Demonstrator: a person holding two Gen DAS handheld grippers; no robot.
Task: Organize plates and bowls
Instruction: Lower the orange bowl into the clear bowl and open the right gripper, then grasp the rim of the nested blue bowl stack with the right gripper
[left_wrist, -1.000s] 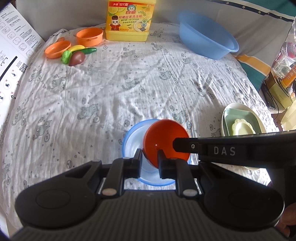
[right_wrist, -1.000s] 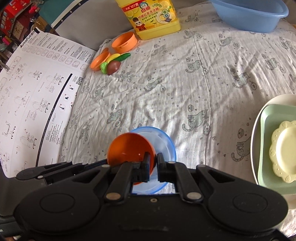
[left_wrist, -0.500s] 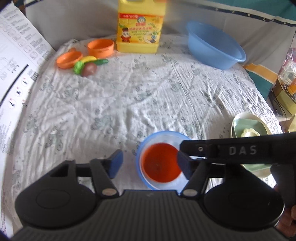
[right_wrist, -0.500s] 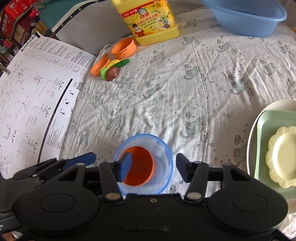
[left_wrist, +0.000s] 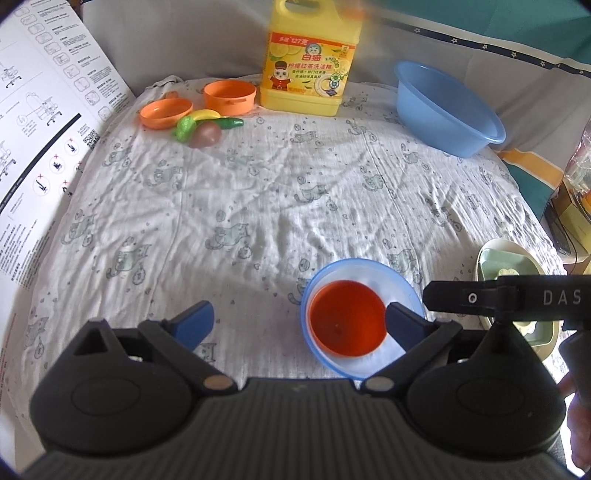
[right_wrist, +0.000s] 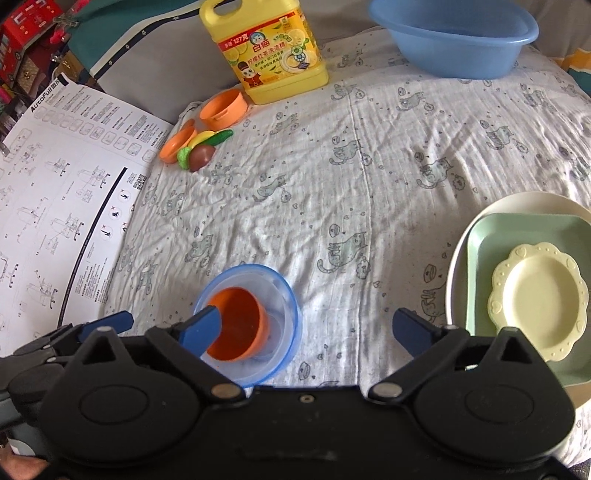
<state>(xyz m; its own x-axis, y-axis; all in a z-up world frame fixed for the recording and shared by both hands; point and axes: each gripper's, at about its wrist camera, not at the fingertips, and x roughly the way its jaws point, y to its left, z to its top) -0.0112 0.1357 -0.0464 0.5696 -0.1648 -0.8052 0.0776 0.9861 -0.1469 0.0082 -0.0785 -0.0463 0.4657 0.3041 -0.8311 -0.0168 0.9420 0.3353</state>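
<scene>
Cat-print cloth bears blue-rimmed bowl, plate stack, blue basin, detergent jug, orange toy dishes.

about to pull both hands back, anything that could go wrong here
The small orange plastic bowl sits off-centre in the clear blue-rimmed bowl, and the opening right gripper has one finger over it; pulling back could snag and tip it. The left gripper's finger overlaps the blue rim and could drag it on the wrinkled cloth.

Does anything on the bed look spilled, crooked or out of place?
Nothing is spilled. The orange bowl sits nested in the clear blue-rimmed bowl but off-centre, against one side. The plates are stacked neatly. Toy vegetables lie loose beside the small orange dishes.
</scene>
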